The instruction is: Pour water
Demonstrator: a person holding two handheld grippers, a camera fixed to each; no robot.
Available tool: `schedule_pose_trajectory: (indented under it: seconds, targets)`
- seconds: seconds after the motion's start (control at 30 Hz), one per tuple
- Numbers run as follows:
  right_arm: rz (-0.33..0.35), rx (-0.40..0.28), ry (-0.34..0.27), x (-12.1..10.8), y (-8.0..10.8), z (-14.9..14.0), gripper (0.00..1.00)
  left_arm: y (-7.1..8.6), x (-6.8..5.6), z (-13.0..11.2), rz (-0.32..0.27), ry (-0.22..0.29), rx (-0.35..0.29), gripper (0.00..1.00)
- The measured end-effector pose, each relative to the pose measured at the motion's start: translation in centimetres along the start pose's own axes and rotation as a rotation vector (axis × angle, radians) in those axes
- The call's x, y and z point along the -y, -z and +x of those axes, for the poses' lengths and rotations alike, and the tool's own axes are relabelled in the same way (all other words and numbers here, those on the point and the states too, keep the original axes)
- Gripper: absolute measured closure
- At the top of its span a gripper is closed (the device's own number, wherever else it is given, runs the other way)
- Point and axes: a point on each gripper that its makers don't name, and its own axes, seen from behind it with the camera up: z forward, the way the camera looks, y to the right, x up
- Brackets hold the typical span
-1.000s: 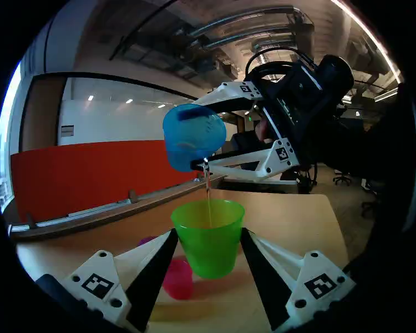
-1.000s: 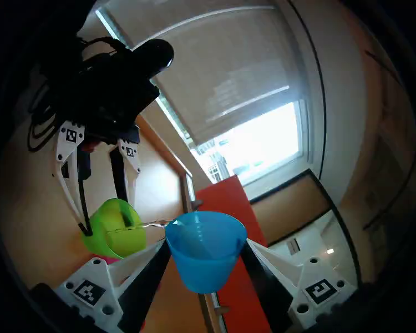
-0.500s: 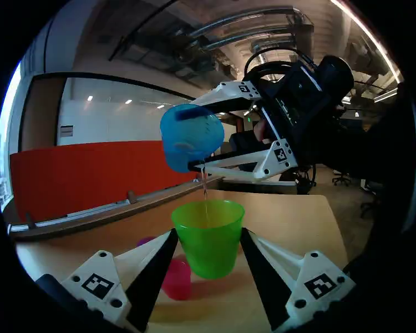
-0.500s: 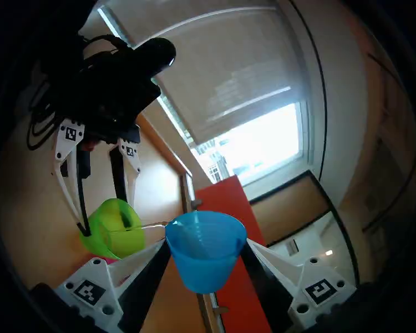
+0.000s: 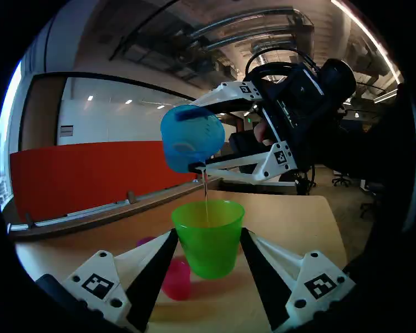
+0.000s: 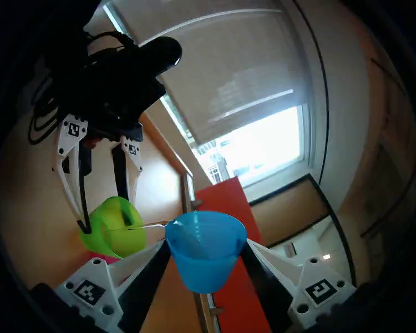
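Left gripper view: left tool (image 5: pixel 208 233) grips green cup (image 5: pixel 209 250); right tool (image 5: pixel 193 136) grips tilted blue cup (image 5: pixel 189 141), pouring water (image 5: pixel 206 191).

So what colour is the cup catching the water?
The cup is bright green, clearest in the left gripper view.

You had two grippers (image 5: pixel 208 233) (image 6: pixel 206 244), one blue cup (image 5: pixel 191 137), one green cup (image 5: pixel 209 238), one pink cup (image 5: pixel 177 279), one desk (image 5: pixel 297 213).

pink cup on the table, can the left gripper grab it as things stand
Probably not: the left gripper is shut on the green cup, catching water from the blue cup; the pink cup sits near.
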Motion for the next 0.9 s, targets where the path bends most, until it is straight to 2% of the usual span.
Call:
schedule_pose_trajectory:
  seconds: [0.9]
  targets:
    - [-0.001, 0.002, 0.058, -0.11, -0.22, 0.09, 0.11, 0.15, 0.34, 0.28, 0.007, 0.011, -0.013, 0.18]
